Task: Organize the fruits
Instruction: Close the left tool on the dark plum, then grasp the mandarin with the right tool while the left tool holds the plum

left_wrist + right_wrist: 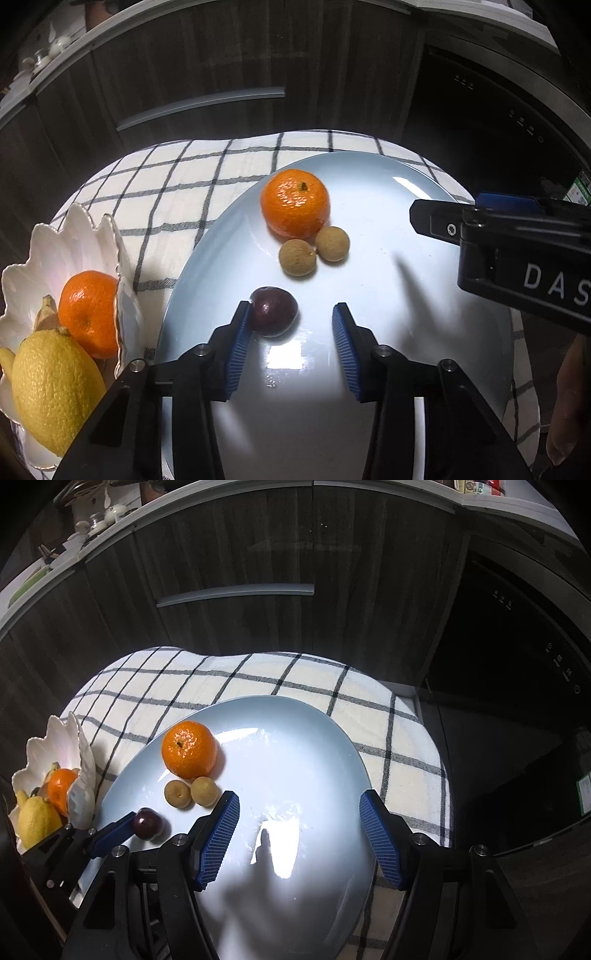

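Fruits on the pale blue plate (424,192): dark purple fruit (274,311), one orange (294,202), two small brown fruits (297,257) and (332,243).

Left gripper (291,325) sits low over the near part of the plate, jaws partly open. Left pad (242,343) is touching the purple fruit's left side; right pad is clear of it with a visible gap. So the fruit is between the jaws but not clamped. Right wrist view agrees: one blue pad against the fruit (147,823).

Right gripper (299,829) hangs over the bare middle of the plate, jaws spread wide, nothing between them, nothing touched. In the left view it comes in from the right edge, well apart from all fruit.

Layout outward: brown pair touching each other, just beyond the purple fruit; orange behind them, touching or nearly so, near the plate's far-left rim. Right half of the plate is bare, with glare.

White petal-shaped bowl (74,236) stands just left of the plate, rim close to the plate edge. It holds a second orange (88,312), a lemon (51,391) and banana tips (5,360).

Both sit on a checked cloth (177,184); open cloth beyond the plate. Dark cabinet fronts (184,74) behind the cloth edge.
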`<state>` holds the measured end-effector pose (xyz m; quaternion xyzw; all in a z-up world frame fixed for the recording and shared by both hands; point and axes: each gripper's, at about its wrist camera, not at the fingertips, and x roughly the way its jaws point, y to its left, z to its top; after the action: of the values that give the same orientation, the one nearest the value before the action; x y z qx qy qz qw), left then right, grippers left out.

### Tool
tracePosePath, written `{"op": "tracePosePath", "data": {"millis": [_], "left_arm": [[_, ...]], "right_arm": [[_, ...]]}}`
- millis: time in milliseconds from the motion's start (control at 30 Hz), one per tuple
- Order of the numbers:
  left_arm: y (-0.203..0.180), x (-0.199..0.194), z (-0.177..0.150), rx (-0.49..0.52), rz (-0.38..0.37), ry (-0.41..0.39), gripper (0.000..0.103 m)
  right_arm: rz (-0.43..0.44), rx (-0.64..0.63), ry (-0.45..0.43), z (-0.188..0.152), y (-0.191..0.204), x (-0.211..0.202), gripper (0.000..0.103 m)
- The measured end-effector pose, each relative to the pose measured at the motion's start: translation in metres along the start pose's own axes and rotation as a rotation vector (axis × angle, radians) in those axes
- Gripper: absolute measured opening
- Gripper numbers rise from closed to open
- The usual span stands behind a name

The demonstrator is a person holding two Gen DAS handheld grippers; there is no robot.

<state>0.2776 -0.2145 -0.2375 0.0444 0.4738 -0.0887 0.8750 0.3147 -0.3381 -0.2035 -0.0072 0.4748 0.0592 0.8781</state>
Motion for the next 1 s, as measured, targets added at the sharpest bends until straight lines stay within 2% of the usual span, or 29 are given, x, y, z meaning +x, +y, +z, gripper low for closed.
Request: {"op": "tracePosePath", "data": {"millis": [200,567,700,833,1000], "left_arm": [[0.005,0.004,0.000,-0.030,0.016,0.018,0.027],[0.013,-0.002,0.000,-0.068,-0.022,0.011,0.027],[0.016,-0.012,-0.003,-0.088,-0.042,0.004,0.027],[0.018,-0.017,-0.004,-0.119,-0.056,0.006,0.027],[0.023,-0.014,-0.003,-0.147,-0.058,0.017,0.026]], "right_arm": [[0.033,-0.020,0.008,0.000,0.007,0.005,0.069],[0.050,-0.063,-0.001,0.012,0.017,0.003,0.069],[0.097,-0.098,-0.014,0.021,0.027,0.002,0.069],[0.158,-0.146,0.014,0.033,0.043,0.010,0.069],[0.167,-0.204,0.061,0.040,0.059,0.027,0.068]]}}
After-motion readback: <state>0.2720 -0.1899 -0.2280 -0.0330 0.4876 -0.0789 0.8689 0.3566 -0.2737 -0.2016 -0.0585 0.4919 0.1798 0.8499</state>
